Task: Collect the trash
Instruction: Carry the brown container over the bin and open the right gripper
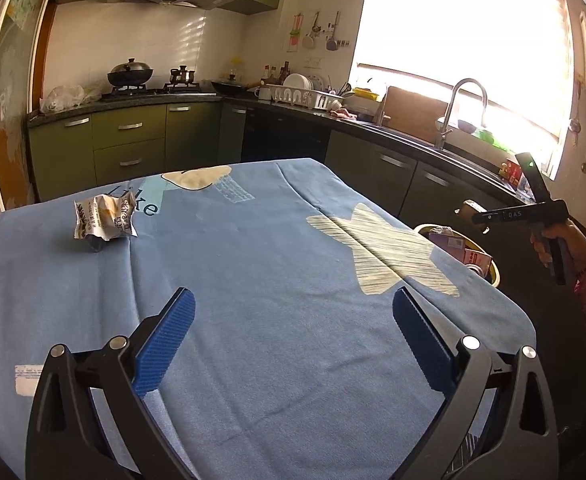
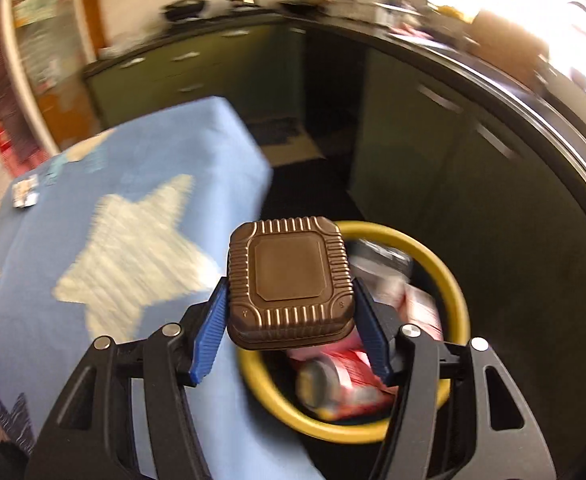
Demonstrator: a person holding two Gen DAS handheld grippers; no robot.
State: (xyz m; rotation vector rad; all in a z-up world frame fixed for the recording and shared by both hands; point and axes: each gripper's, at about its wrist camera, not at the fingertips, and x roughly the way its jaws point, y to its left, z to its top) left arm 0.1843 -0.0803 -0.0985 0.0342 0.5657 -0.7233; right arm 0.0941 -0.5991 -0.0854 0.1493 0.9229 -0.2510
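Observation:
My right gripper (image 2: 291,316) is shut on a brown ribbed plastic tray (image 2: 289,280), holding it above the near rim of a yellow-rimmed trash bin (image 2: 449,280) beside the table. The bin holds red and white packages and a can (image 2: 321,384). In the left wrist view the right gripper (image 1: 469,210) is at the far right over the bin (image 1: 493,276). My left gripper (image 1: 293,316) is open and empty over the blue tablecloth (image 1: 253,280). A crumpled paper wrapper (image 1: 105,218) lies on the cloth at the far left; it also shows small and blurred in the right wrist view (image 2: 25,194).
The table carries a blue cloth with pale star shapes (image 1: 385,248). Green kitchen cabinets (image 1: 133,148), a black counter with a sink tap (image 1: 453,112) and a stove with a wok (image 1: 129,72) surround it. A dark floor gap lies between table and cabinets.

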